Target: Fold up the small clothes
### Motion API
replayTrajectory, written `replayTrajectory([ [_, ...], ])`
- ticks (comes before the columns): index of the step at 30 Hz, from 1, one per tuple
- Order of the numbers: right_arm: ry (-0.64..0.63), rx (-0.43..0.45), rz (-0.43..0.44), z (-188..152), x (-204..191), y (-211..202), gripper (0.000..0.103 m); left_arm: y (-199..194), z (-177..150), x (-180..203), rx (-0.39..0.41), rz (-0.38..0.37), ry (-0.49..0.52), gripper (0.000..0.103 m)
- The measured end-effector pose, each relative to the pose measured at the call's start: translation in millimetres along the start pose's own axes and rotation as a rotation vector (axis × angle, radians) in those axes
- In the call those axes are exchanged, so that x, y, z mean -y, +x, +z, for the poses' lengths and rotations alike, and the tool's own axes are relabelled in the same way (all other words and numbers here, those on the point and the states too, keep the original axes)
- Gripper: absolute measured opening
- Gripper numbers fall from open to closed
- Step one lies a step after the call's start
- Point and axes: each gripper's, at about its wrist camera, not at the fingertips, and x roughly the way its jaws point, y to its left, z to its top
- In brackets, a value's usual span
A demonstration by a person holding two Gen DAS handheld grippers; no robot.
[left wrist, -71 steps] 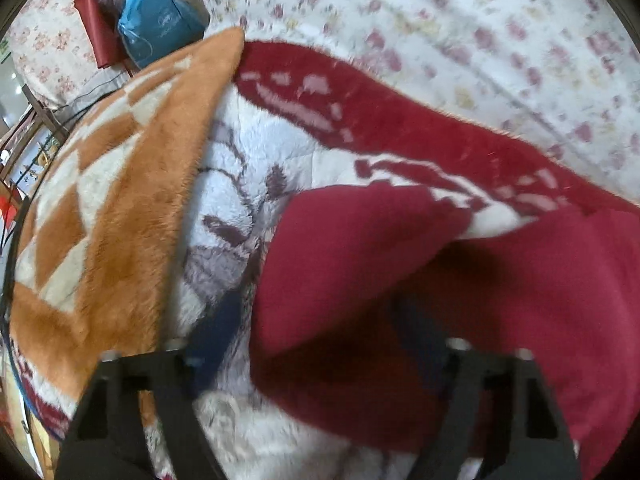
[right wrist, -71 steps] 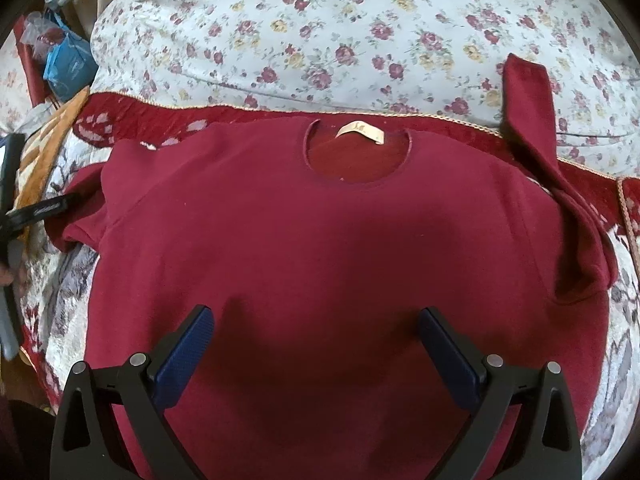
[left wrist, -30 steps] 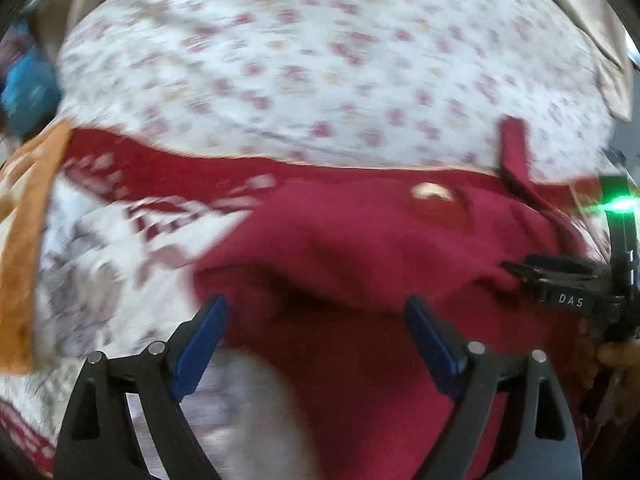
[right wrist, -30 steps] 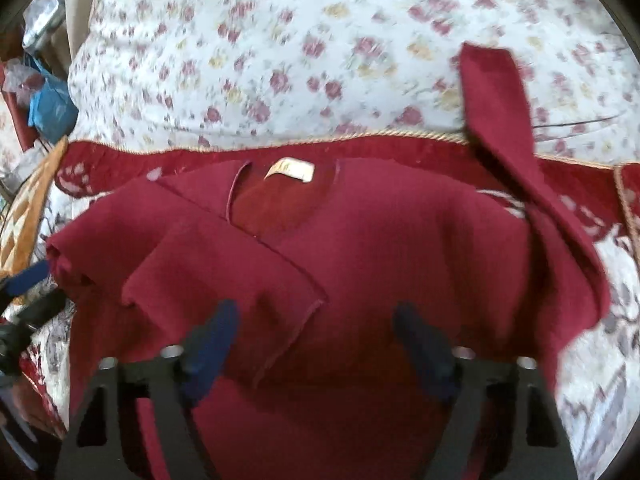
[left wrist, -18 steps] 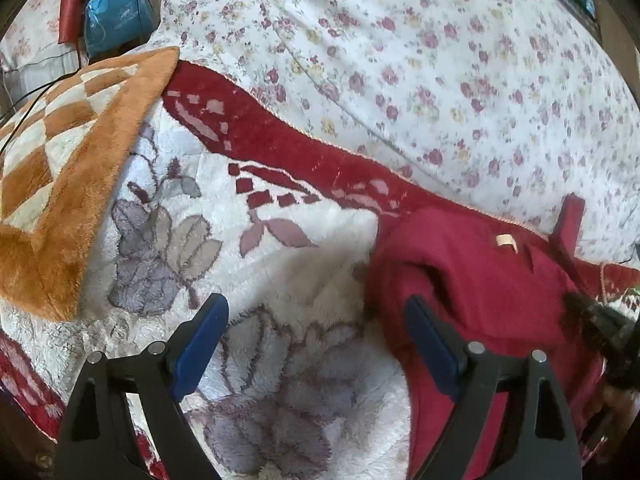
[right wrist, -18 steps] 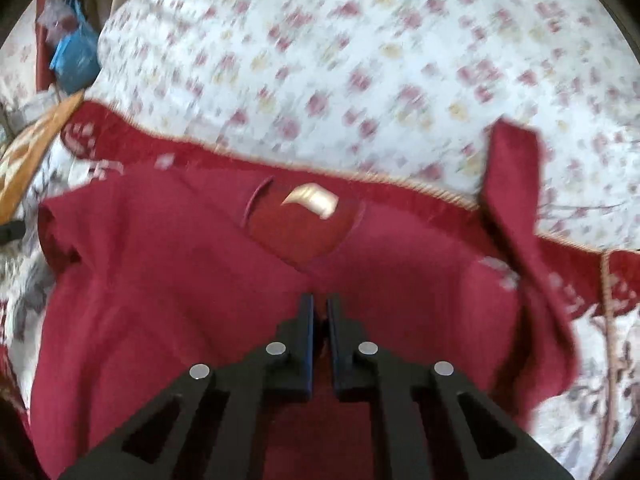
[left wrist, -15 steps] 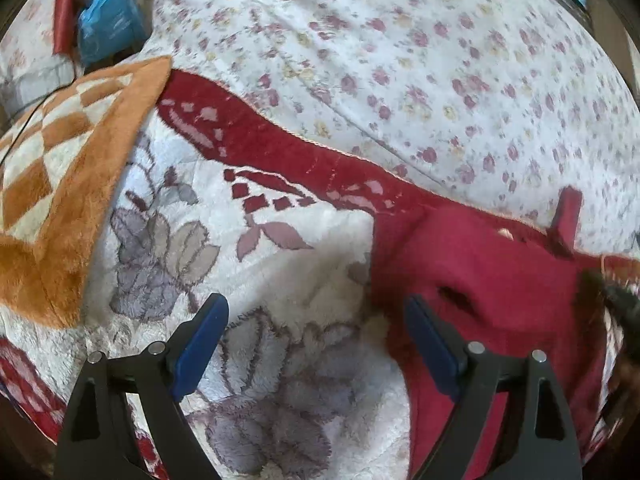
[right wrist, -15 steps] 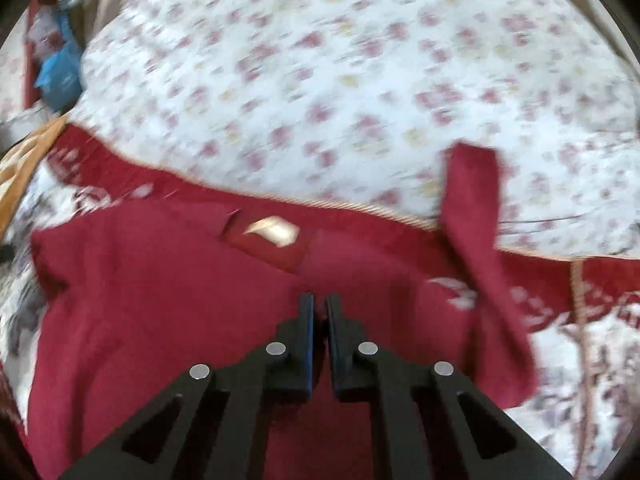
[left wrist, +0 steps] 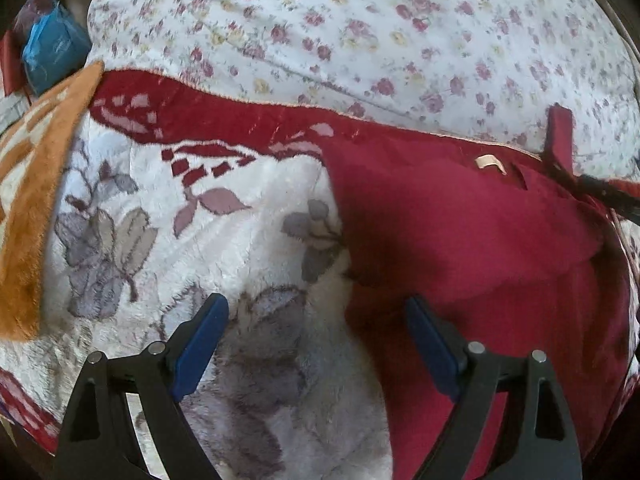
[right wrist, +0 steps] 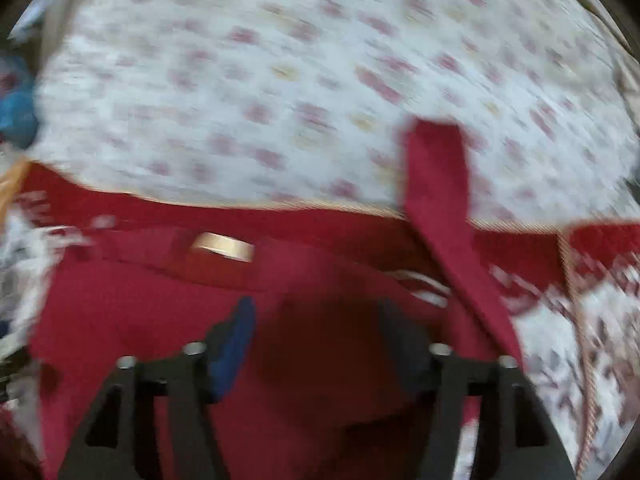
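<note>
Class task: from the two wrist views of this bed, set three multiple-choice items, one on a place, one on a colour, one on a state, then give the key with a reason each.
1. Where does the sweater's free sleeve lie?
A. On the floral quilt
B. On the orange blanket
C. Under the sweater

2. What colour is the sweater?
A. Blue
B. Dark red
C. Grey

3. How does the left gripper stand?
A. Shut on the sleeve
B. Shut, empty
C. Open, holding nothing

Key: 1 A, the sleeve reaches up over the quilt; 2 B, dark red in both views; 3 C, its blue pads stand wide apart with no cloth pinched.
</note>
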Motion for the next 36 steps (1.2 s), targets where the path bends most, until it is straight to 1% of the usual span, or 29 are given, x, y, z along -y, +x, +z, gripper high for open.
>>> replayTrajectory([
  [3,-0.078,-0.021,0.208,21,-56,10,0.072,10,1,-6,-0.028,-0.008,-0.046,0.089],
  [4,-0.096,-0.028,0.259,26,-72,16,0.072,12,1,-7,-0.031,-0.008,-0.047,0.089],
  [6,-0.147,-0.055,0.325,34,-107,34,0.072,13,0,-7,-0.036,-0.001,-0.04,0.091],
  [8,-0.2,-0.079,0.319,33,-138,51,0.071,15,-2,-8,-0.045,0.003,-0.035,0.092],
  [9,-0.226,-0.097,0.323,30,-148,59,0.069,18,-3,-9,-0.058,0.0,-0.034,0.092],
  [10,-0.272,-0.132,0.333,25,-165,73,0.061,20,-4,-10,-0.066,-0.007,-0.038,0.092],
  [11,-0.312,-0.158,0.312,20,-177,85,0.051,22,-5,-12,-0.075,-0.019,-0.046,0.092],
  [12,-0.347,-0.175,0.241,14,-188,100,0.05,22,-5,-14,-0.078,-0.027,-0.05,0.092],
  [13,-0.356,-0.177,0.196,11,-191,110,0.05,22,-5,-15,-0.077,-0.028,-0.049,0.092],
  [15,-0.319,-0.119,0.165,11,-194,117,0.05,19,-3,-16,-0.072,-0.025,-0.047,0.092],
  [17,-0.263,-0.131,0.159,17,-186,119,0.051,15,-2,-16,-0.062,-0.025,-0.05,0.092],
  [19,-0.201,-0.141,0.187,19,-172,111,0.053,10,0,-15,-0.048,-0.023,-0.046,0.092],
  [21,-0.192,-0.136,0.205,17,-160,97,0.053,1,1,-13,-0.022,-0.02,-0.037,0.092],
  [22,-0.198,-0.123,0.212,13,-153,85,0.056,-5,2,-11,-0.007,-0.019,-0.033,0.092],
  [23,-0.202,-0.111,0.221,7,-147,74,0.06,-9,3,-10,0.005,-0.018,-0.03,0.092],
  [26,-0.198,-0.095,0.228,-7,-141,53,0.065,-19,5,-8,0.039,-0.019,-0.038,0.092],
  [28,-0.194,-0.113,0.225,-22,-137,52,0.068,-22,7,-8,0.05,-0.02,-0.048,0.092],
  [30,-0.185,-0.157,0.199,-38,-133,62,0.07,-22,9,-7,0.06,-0.016,-0.06,0.092],
  [32,-0.18,-0.119,0.191,-46,-131,56,0.071,-20,11,-6,0.063,-0.014,-0.072,0.092],
  [33,-0.18,-0.132,0.188,-47,-131,54,0.071,-19,12,-5,0.064,-0.015,-0.076,0.092],
  [36,-0.149,-0.139,0.22,-47,-122,40,0.072,-17,13,-2,0.067,-0.005,-0.065,0.092],
])
